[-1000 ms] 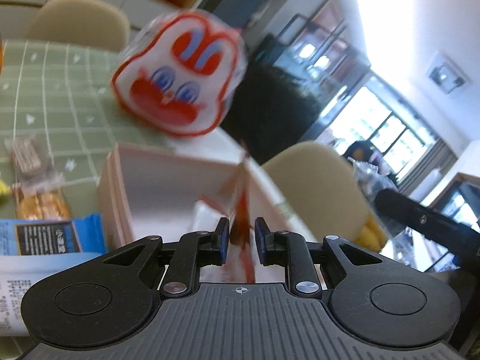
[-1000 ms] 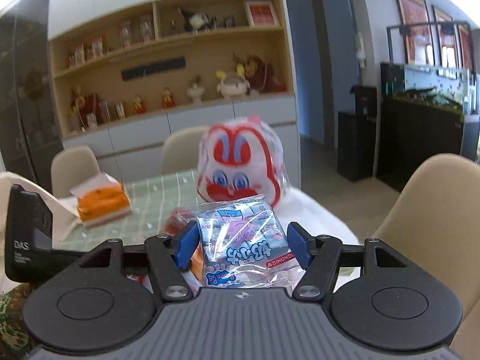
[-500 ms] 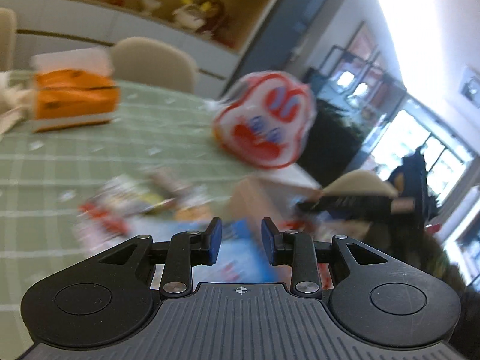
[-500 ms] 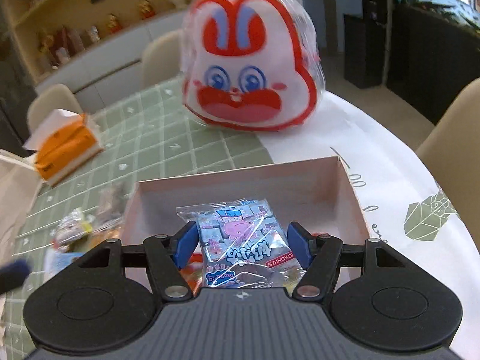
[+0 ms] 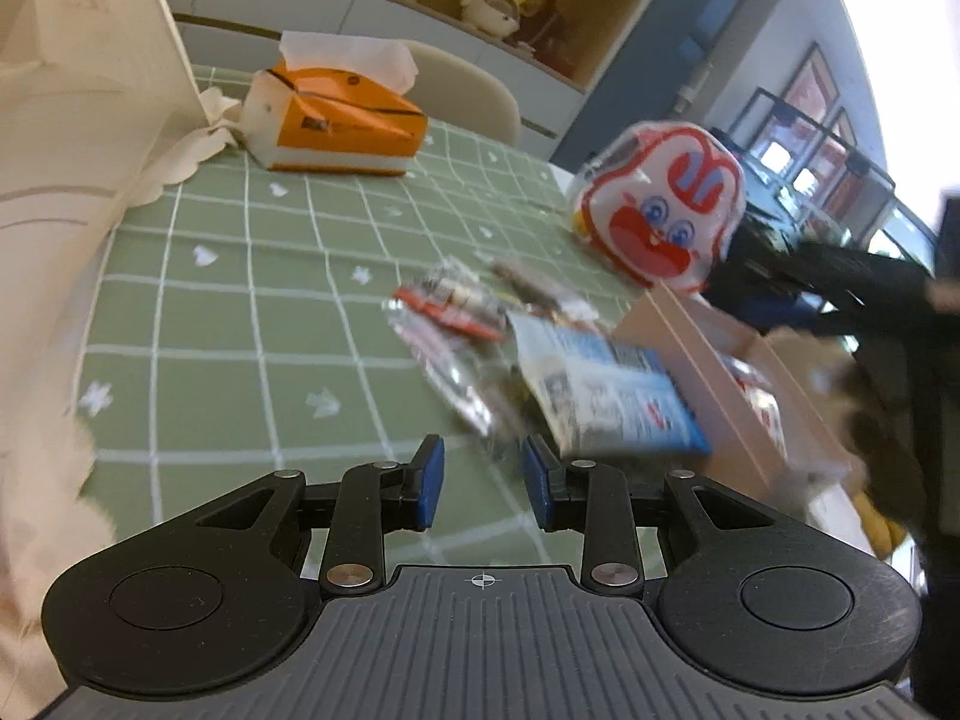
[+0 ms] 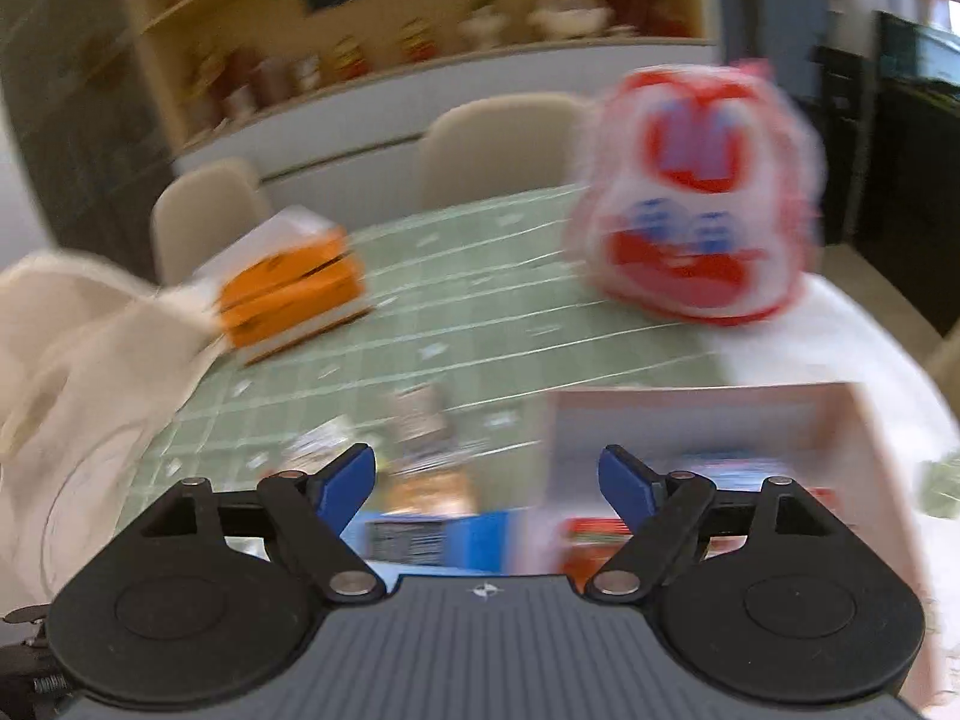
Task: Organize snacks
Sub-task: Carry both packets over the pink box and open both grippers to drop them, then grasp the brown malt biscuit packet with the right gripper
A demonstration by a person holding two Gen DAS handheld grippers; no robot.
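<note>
While both the left gripper (image 5: 481, 480) and right gripper (image 6: 487, 480) gape empty, snack packets (image 5: 606, 402) lie beside the pink box (image 6: 708, 414).

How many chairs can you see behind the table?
2, in the right wrist view: one chair behind the orange tissue box, another chair beside the bunny bag. Others may be hidden.

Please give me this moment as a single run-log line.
left gripper: open, empty | right gripper: open, empty | loose snacks beside pink box
</note>
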